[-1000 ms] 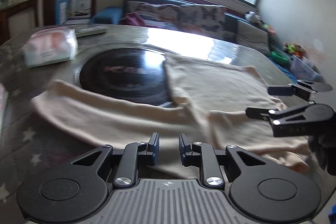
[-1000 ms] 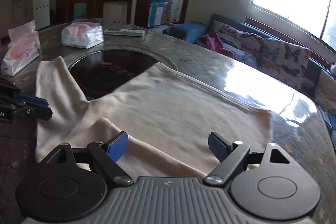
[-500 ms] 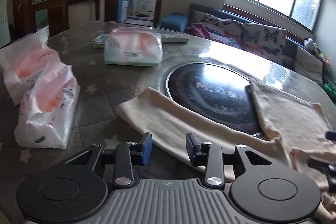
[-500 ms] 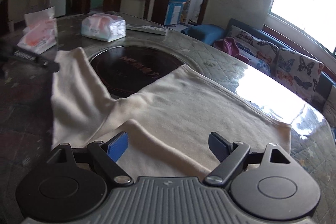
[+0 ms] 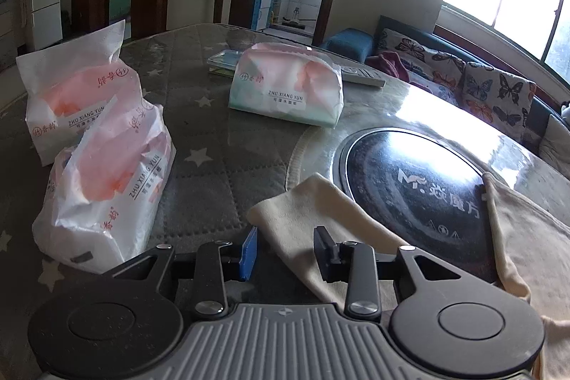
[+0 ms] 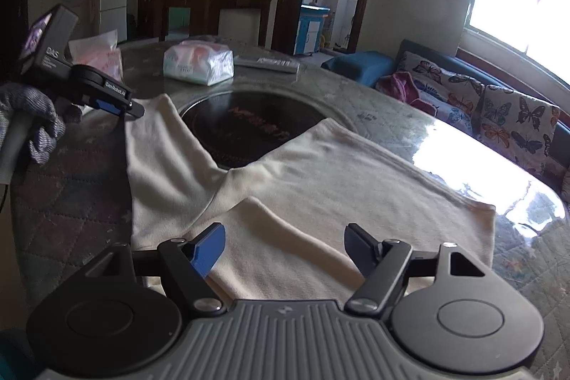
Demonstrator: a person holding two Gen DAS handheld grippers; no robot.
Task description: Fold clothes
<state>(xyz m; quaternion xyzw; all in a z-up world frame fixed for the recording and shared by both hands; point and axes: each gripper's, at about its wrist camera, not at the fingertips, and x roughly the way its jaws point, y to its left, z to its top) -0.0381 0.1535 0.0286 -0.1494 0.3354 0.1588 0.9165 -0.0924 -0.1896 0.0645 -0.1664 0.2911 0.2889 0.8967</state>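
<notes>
The cream top (image 6: 320, 173) lies spread flat on the round table (image 5: 221, 145), partly over the dark glass hob (image 5: 420, 180) set into the table's middle. One sleeve (image 5: 306, 212) runs out to my left, its cuff end resting on the grey star-patterned table cover just beside the hob's rim. The body of the top lies to the right of the hob, with a soft fold (image 6: 281, 227) raised across its near part.

My left gripper (image 5: 285, 253) sits low over the sleeve cuff. Its jaws are partly apart and closing, the cuff cloth lies between them, and I see a gap on both sides, so the pads are not pressing on it. From the right wrist view I see the same gripper (image 6: 137, 111) from the side at the cuff's tip, carried by a hand (image 6: 32, 127) in a grey knit glove.

My right gripper (image 6: 285, 250) hangs over the near edge of the body. Its jaws stand wide and are closing; the raised fold lies below and between them, not gripped.

Further out on the table: two tissue packs (image 5: 103, 180) to the left, a third pack (image 5: 288, 88) beyond the hob, a remote (image 5: 361, 76) behind it. A sofa with butterfly cushions (image 6: 498, 109) runs under the window.
</notes>
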